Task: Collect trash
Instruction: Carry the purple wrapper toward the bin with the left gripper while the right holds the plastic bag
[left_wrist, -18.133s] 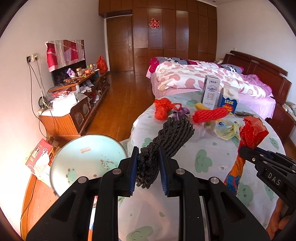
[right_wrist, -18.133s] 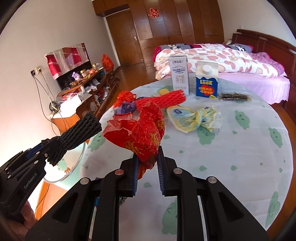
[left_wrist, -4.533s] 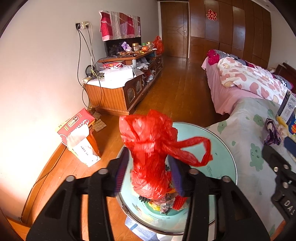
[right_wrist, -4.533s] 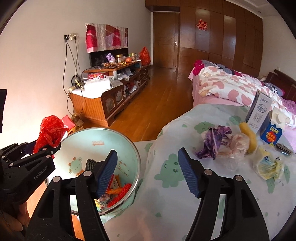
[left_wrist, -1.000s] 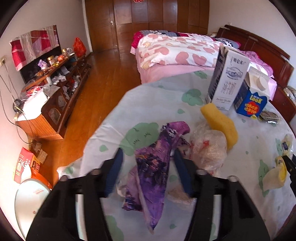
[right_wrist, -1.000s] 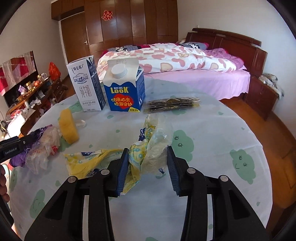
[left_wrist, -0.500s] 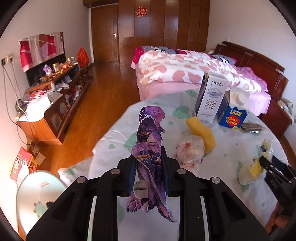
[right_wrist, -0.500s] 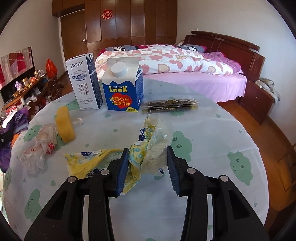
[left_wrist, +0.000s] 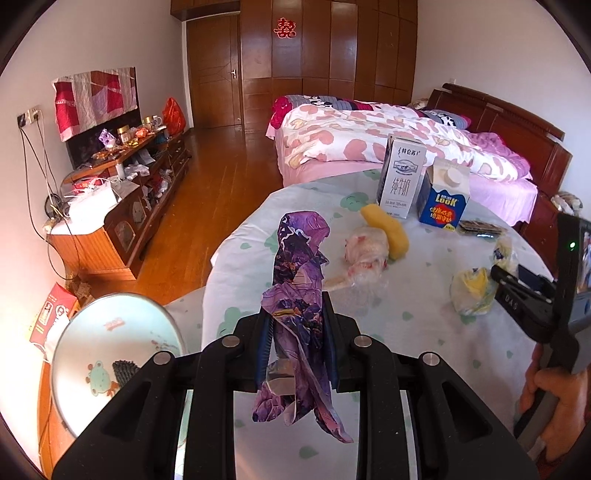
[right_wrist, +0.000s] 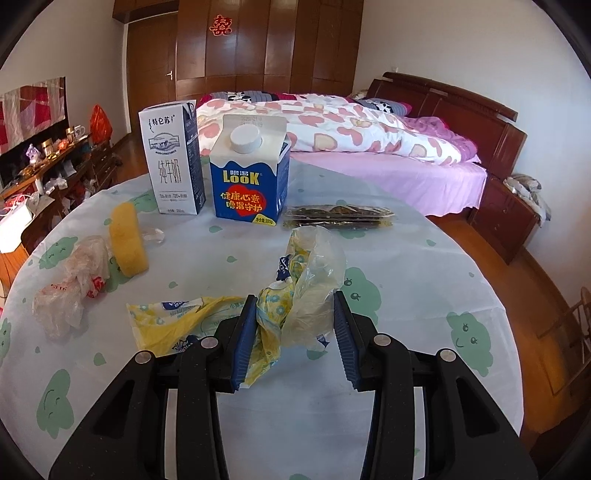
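Note:
My left gripper (left_wrist: 297, 343) is shut on a purple printed wrapper (left_wrist: 301, 280) and holds it upright above the table's near edge. The pale green trash bin (left_wrist: 110, 354) stands on the floor at lower left, with dark foam netting inside. My right gripper (right_wrist: 295, 336) is open, its jaws on either side of a yellow and clear plastic wrapper (right_wrist: 295, 295) that lies on the table; it also shows in the left wrist view (left_wrist: 474, 290). A crumpled clear plastic bag (right_wrist: 74, 280) and a yellow sponge (right_wrist: 127, 240) lie at the left.
A white milk carton (right_wrist: 173, 158), a blue LOOK carton (right_wrist: 247, 173) and a flat dark packet (right_wrist: 336, 216) stand at the back of the round table (right_wrist: 406, 295). A bed (right_wrist: 351, 147) is behind, a cluttered wooden cabinet (left_wrist: 122, 206) at left.
My left gripper closed on the purple wrapper and lifted it off the table, drawing back toward the bin side. My right gripper stays open around the yellow wrapper.

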